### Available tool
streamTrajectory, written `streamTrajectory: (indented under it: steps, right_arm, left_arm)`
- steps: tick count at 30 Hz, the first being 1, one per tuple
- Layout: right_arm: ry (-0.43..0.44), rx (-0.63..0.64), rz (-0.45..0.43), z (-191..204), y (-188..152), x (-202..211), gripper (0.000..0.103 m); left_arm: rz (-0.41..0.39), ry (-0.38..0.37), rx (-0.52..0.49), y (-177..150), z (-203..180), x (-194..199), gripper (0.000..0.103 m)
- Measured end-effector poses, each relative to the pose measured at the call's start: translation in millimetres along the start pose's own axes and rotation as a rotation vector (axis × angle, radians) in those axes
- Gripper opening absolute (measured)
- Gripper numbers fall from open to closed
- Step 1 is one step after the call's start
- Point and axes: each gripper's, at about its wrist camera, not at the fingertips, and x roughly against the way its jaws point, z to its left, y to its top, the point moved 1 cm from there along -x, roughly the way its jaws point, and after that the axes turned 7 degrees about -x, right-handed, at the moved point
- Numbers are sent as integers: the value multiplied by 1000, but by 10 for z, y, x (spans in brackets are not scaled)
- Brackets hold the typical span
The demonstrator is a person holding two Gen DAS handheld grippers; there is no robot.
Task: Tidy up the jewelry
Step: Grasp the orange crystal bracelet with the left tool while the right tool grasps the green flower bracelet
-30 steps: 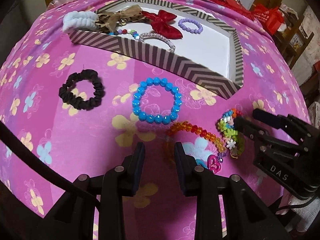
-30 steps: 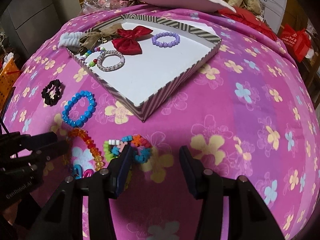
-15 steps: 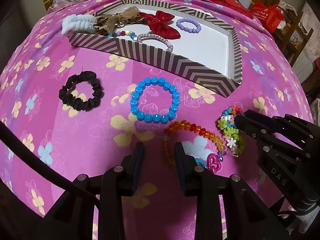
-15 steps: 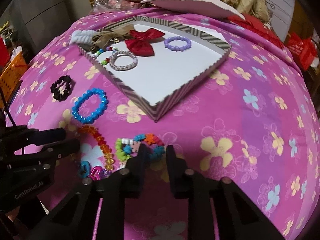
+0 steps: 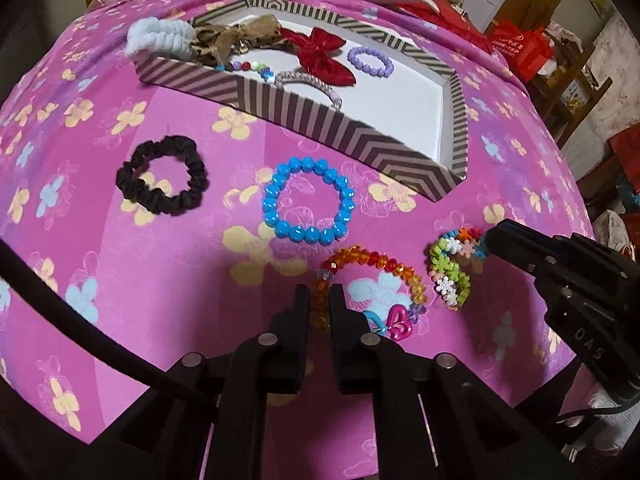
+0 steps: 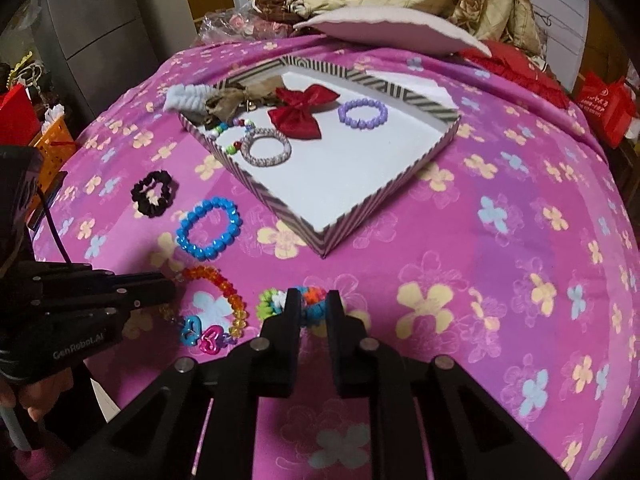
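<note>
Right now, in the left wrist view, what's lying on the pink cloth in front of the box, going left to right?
Black scrunchie → blue bead bracelet → orange bead bracelet, pinched by the left gripper → multicolour flower bracelet, held by the right gripper.

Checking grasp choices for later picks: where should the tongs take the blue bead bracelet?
The blue bead bracelet lies flat and open on the cloth. Come from above and pinch one stretch of beads, one pad inside the ring, one outside. Its near arc seems best, away from the striped tray.
</note>
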Motion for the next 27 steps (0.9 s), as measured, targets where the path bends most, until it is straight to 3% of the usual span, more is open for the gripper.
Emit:
streamTrajectory:
  steps: [6,9,13,18,20,22,27]
  right_arm:
    - [22,0,-26,26,44,151,12]
    - [39,0,-47,46,74,253,5]
    - [51,6,-69,74,127,371,5]
    - [67,0,-45,34,138,337,5]
    - [68,-16,-12,-15,99,250,13]
    - [56,-28,36,-61,27,103,33]
    - [63,-19,77,-31,-90,-116,34]
  left_arm:
    - [-26,-14,5,34,15,181,22]
    - [-44,-15,5,66,24,274,22]
    - [-68,-16,8,108,36,402,22]
    - [-83,-9,14,128,65,473,22]
    - [-81,-9,17,120,75,471,22]
    - [-76,-10,18,115,79,457,22]
    - [-62,-11,24,103,87,412,22]
